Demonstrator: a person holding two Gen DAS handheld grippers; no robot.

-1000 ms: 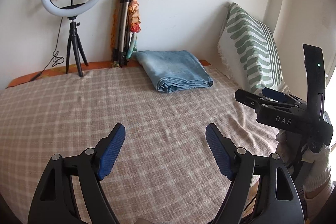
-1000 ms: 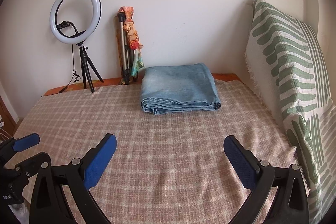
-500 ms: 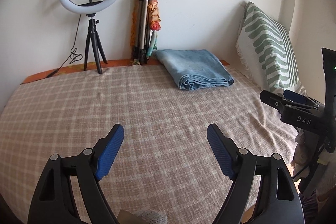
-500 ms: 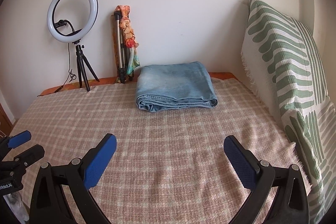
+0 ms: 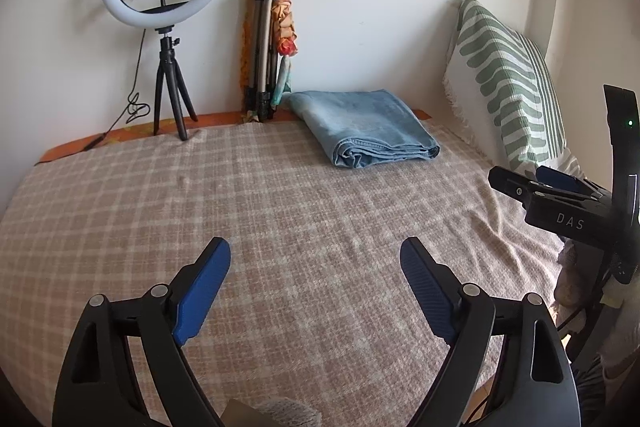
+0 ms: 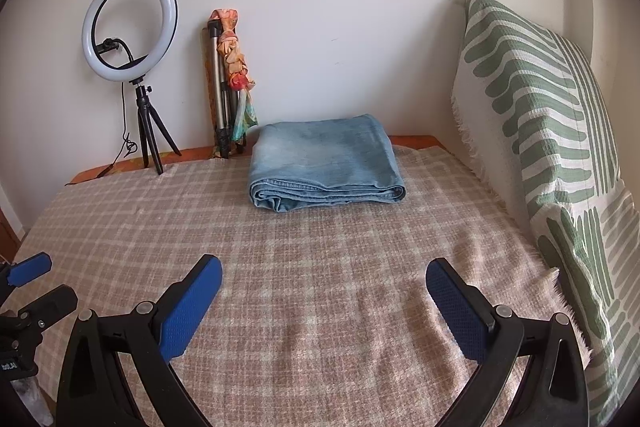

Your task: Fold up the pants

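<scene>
A pair of light blue denim pants (image 6: 324, 163) lies folded into a neat stack at the far side of the bed, near the wall; it also shows in the left wrist view (image 5: 364, 129). My left gripper (image 5: 316, 255) is open and empty, held over the near part of the checked blanket (image 5: 280, 211), well short of the pants. My right gripper (image 6: 324, 271) is open and empty too, also over the near blanket (image 6: 320, 239). The right gripper's body shows at the right edge of the left wrist view (image 5: 560, 203).
A ring light on a small tripod (image 6: 132, 39) and a folded tripod with a scarf (image 6: 228, 83) stand against the back wall. A green-striped pillow (image 6: 540, 131) leans along the right side of the bed.
Both grippers have drawn back a little and shifted view; the pants have not moved. Both stay open and empty.
</scene>
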